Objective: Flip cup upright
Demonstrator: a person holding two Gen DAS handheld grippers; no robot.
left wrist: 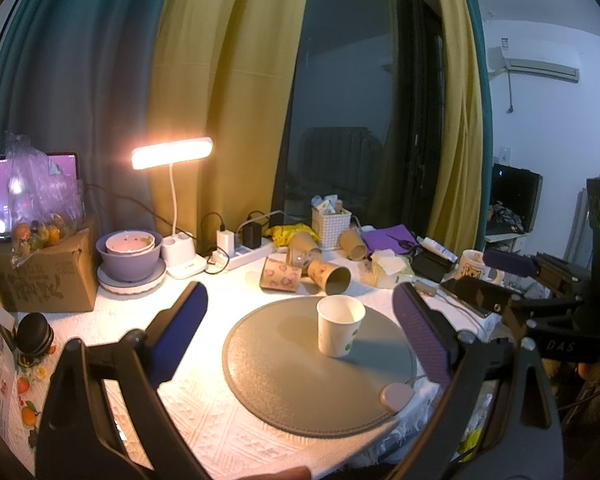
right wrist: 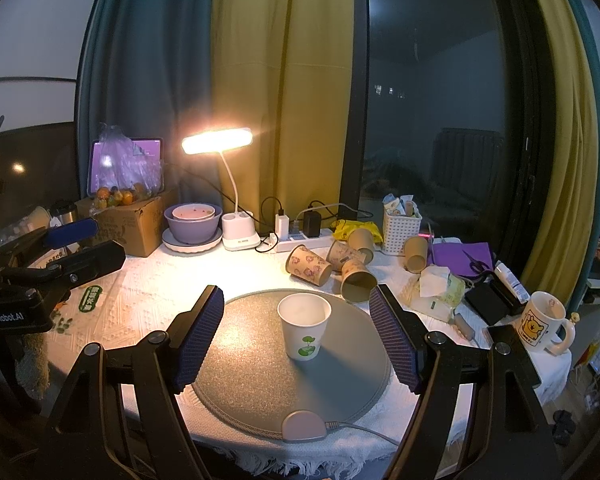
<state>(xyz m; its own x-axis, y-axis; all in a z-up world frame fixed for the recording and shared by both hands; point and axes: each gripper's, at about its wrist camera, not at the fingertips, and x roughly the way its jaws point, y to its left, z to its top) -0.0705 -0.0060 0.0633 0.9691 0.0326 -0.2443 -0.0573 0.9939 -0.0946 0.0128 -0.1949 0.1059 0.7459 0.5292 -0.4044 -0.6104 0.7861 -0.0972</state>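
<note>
A white paper cup (left wrist: pixel 340 331) with a green leaf print stands upright, mouth up, on a round grey mat (left wrist: pixel 291 380); it also shows in the right wrist view (right wrist: pixel 304 331) on the same mat (right wrist: pixel 259 380). My left gripper (left wrist: pixel 300 320) is open and empty, its blue pads wide apart, the cup between and ahead of them. My right gripper (right wrist: pixel 295 332) is open and empty, its pads on either side of the cup without touching it. The right gripper shows at the right edge of the left view (left wrist: pixel 512 272).
Several brown paper cups (right wrist: pixel 332 266) lie on their sides behind the mat. A lit desk lamp (right wrist: pixel 235 200), a power strip (right wrist: pixel 300 240), purple bowls (right wrist: pixel 193 224), a cardboard box (right wrist: pixel 135 228), a white basket (right wrist: pixel 400 228) and a mug (right wrist: pixel 544 324) crowd the table.
</note>
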